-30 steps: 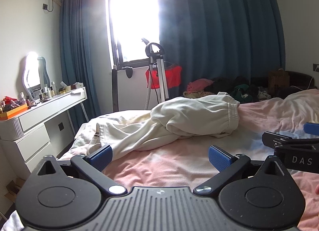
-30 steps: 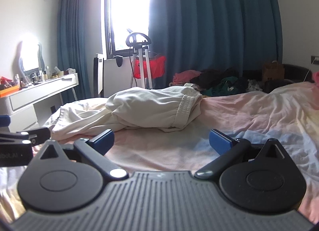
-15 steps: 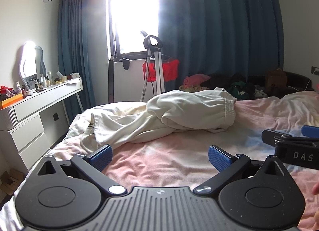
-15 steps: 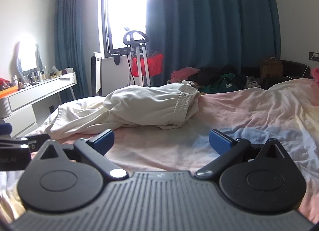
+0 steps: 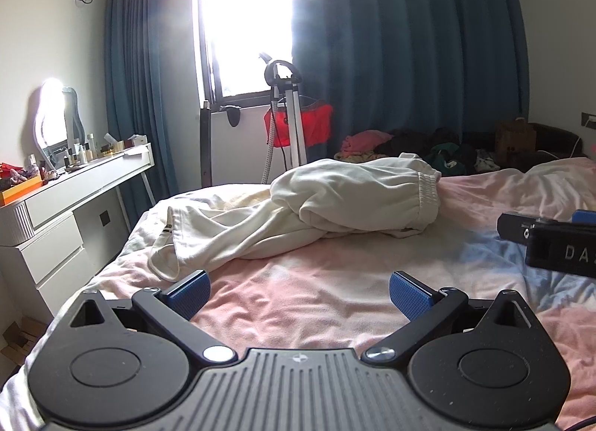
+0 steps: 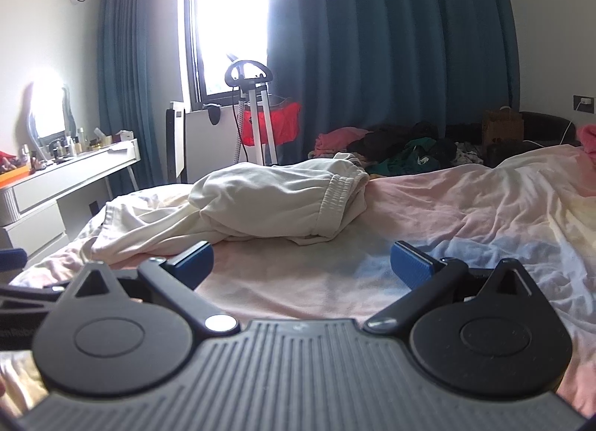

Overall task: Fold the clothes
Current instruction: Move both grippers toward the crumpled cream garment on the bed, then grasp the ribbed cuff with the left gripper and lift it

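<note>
No fold is judged made yet: the cream garment (image 5: 335, 204) lies bunched at the far-left of the bed (image 5: 335, 304), untouched, with left gripper (image 5: 300, 291) and right gripper (image 6: 301, 261) both spread and empty.

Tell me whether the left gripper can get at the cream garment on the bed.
Probably yes: the left gripper has its jaws open, and only bare pink sheet lies between it and the cream garment.
</note>
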The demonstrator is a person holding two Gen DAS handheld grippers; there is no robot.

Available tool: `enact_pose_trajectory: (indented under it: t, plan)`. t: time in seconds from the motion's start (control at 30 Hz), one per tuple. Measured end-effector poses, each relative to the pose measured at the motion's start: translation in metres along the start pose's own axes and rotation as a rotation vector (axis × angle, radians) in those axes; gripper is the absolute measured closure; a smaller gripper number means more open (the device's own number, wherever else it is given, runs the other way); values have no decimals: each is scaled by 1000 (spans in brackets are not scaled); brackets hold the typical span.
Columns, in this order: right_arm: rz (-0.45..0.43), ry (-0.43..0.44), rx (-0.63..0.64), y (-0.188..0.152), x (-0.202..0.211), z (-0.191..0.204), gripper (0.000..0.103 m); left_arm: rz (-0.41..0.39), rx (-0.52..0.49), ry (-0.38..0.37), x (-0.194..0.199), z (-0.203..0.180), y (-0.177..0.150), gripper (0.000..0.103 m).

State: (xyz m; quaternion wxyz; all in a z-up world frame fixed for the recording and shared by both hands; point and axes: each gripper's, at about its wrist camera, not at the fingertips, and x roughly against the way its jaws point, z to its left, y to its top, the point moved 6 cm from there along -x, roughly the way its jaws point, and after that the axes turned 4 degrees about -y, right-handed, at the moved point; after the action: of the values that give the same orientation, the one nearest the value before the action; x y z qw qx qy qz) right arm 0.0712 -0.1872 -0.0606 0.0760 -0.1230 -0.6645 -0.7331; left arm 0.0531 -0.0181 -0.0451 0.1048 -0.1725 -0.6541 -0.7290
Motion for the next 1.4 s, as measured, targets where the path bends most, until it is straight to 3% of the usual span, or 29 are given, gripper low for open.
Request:
enact_pose_trajectory:
  t: [0.13,0.27,0.43,0.57,0.87,0.93,1.03,1.17,1.27,1.3,1.4]
  plan:
    - [-15,-7,-24,6,5,-7,0,29,15,-11,-9,-2,-6,0]
    - [-63,-106,-14,18,15,-20,0,76,-1,-37,-35,-11,-12,0]
    - [-132,-152,-69,39,32,-45,0,141,-122,-91,-92,-47,-22,0]
    - [-138,-178,-134,42,31,-75,0,103,-183,-117,-145,-87,-11,0]
    - [-25,-223,-256,9,-19,-126,0,-9,-304,-34,-281,-176,50,1]
    - [-16,-234,-261,1,-32,-131,0,-9,-307,-33,-309,-194,63,13]
    - [28,-245,-267,-14,-54,-138,0,15,-283,-15,-348,-212,76,15]
    - [80,-192,-316,-31,-80,-142,0,29,-308,49,-391,-227,85,22]
    - [94,-189,-316,-42,-95,-142,0,14,-355,95,-418,-236,91,42]
    - [102,-187,-317,-46,-101,-141,0,7,-365,108,-425,-238,94,53]
    - [115,-196,-326,-58,-116,-139,0,-36,-307,112,-419,-237,118,60]
